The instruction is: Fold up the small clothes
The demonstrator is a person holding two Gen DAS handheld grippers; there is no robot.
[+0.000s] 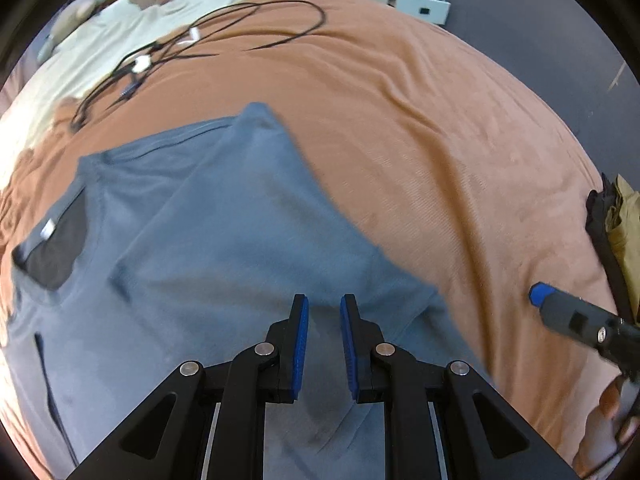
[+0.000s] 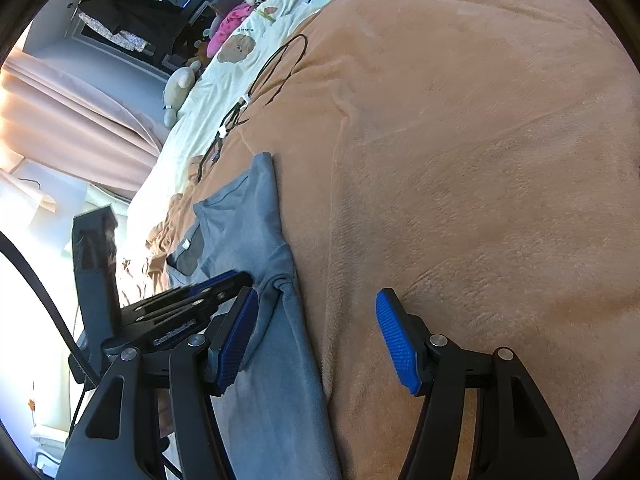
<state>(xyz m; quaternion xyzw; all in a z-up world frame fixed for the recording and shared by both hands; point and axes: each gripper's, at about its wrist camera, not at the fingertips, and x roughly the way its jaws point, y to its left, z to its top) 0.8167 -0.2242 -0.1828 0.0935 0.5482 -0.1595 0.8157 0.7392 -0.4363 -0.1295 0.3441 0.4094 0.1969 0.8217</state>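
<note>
- A grey-blue garment (image 1: pixel 224 240) is spread on the brown blanket (image 1: pixel 440 128) of a bed; one side has been laid over the body, so that a straight diagonal folded edge is formed.
- A dark neck lining with a white label is exposed at its left; the cloth looks soft, matte and slightly creased.
- The left gripper (image 1: pixel 324 320) is held above the folded panel, its jaws narrowly parted with nothing seen between them.
- The right gripper (image 2: pixel 318 332) is kept wide apart and empty beside the garment's edge, over the blanket.
- The next fold is probably best begun by pinching both layers at the hem, so the edges stay aligned.
- Black cables (image 1: pixel 192 48) lie well beyond.
</note>
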